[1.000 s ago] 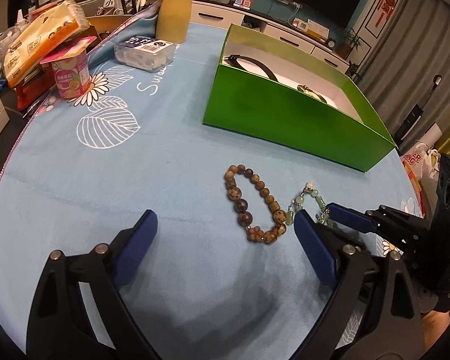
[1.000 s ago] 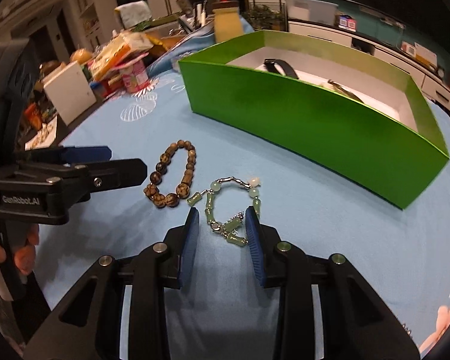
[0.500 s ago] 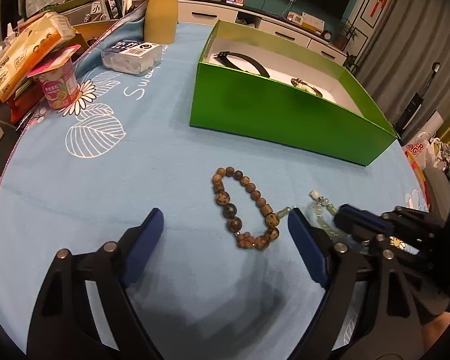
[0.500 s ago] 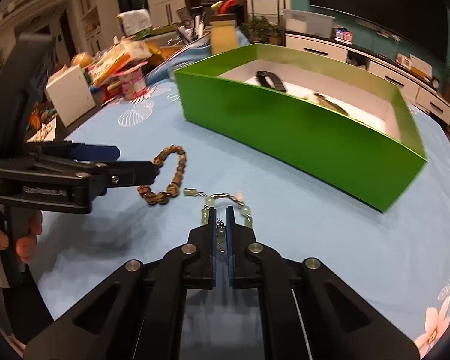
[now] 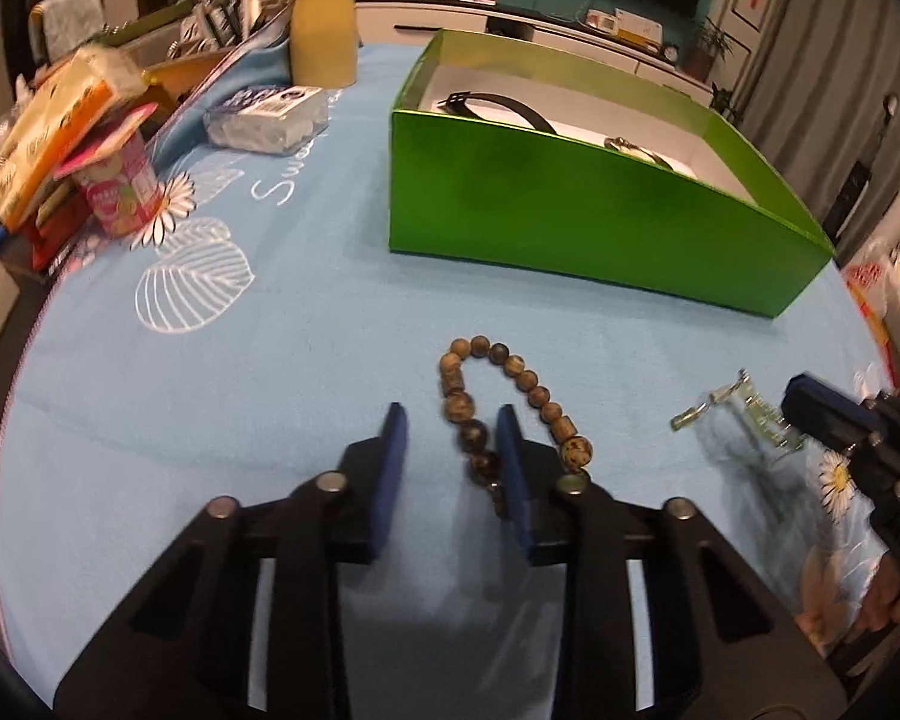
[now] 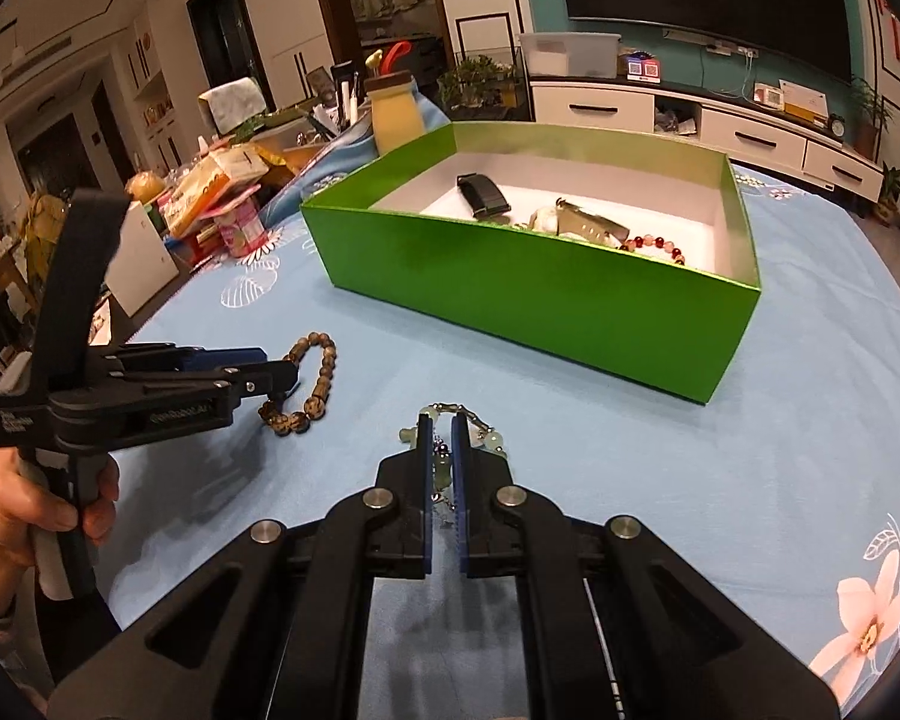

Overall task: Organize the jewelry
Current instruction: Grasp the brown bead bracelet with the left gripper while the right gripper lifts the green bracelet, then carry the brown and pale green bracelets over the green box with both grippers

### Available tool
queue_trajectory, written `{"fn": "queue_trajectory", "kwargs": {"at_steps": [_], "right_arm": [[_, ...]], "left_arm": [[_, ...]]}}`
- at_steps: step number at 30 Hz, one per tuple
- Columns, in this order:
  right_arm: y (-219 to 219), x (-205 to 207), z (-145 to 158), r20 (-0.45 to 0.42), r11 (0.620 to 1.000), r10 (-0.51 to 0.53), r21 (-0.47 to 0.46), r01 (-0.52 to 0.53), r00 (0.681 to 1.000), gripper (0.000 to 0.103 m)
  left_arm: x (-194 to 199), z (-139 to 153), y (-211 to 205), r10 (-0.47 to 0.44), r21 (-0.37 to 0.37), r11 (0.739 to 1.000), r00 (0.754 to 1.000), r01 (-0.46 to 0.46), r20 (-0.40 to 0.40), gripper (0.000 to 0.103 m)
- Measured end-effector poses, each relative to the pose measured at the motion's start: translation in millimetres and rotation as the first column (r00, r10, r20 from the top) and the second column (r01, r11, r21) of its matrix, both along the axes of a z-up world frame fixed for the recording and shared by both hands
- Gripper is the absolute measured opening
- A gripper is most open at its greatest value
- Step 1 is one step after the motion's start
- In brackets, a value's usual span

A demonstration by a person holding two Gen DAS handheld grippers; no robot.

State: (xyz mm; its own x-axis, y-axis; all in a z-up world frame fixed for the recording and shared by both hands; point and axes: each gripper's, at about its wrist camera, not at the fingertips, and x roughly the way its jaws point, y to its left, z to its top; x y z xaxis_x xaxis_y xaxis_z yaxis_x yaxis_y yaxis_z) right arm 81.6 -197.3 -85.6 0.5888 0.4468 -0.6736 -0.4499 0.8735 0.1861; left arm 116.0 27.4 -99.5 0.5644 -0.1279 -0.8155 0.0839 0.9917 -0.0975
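A brown bead bracelet (image 5: pixel 513 369) (image 6: pixel 324 360) lies on the blue tablecloth. My left gripper (image 5: pixel 452 414) (image 6: pixel 282 372) is low over it with its jaws closing. One strand of the beads sits between the pads, the right pad stands inside the loop, and the left pad is still clear of the beads. My right gripper (image 6: pixel 441 420) (image 5: pixel 822 408) is shut on a pale green bead-and-chain bracelet (image 6: pixel 491 439) (image 5: pixel 744 402), which hangs just off the cloth. The green box (image 5: pixel 570 222) (image 6: pixel 510 282) stands open behind both.
The box holds a black strap (image 6: pixel 483 195), a watch (image 6: pixel 582 222) and a red bead bracelet (image 6: pixel 654 243). At the table's left edge stand a pink cup (image 5: pixel 120 186), a tissue pack (image 5: pixel 48 138), a clear plastic box (image 5: pixel 264 117) and a yellow jar (image 5: pixel 324 45). A hand (image 6: pixel 30 510) holds the left gripper.
My left jaws went from wide open to narrow around one strand of the brown bracelet. My right gripper shut on the green bracelet and lifted it away from the brown one.
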Motion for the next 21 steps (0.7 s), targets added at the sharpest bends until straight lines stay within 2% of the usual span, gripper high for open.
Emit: {"fn": "queue_trajectory", "kwargs": {"at_steps": [5, 14, 21], "right_arm": [[-4, -2, 4, 0.006, 1.000, -0.009, 0.013, 0.008, 1.000, 0.005], [-11, -5, 12, 0.016, 0.999, -0.020, 0.044, 0.020, 1.000, 0.005], [-19, -5, 20, 0.024, 0.997, -0.037, 0.072, 0.035, 0.999, 0.005]], "left_arm": [[-1, -1, 3, -0.006, 0.024, 1.000, 1.000, 0.005, 0.022, 0.010], [-5, 6, 13, 0.018, -0.057, 0.998, 1.000, -0.017, 0.018, 0.010], [-13, 35, 10, -0.001, -0.098, 0.995, 0.997, 0.009, 0.082, 0.010]]}}
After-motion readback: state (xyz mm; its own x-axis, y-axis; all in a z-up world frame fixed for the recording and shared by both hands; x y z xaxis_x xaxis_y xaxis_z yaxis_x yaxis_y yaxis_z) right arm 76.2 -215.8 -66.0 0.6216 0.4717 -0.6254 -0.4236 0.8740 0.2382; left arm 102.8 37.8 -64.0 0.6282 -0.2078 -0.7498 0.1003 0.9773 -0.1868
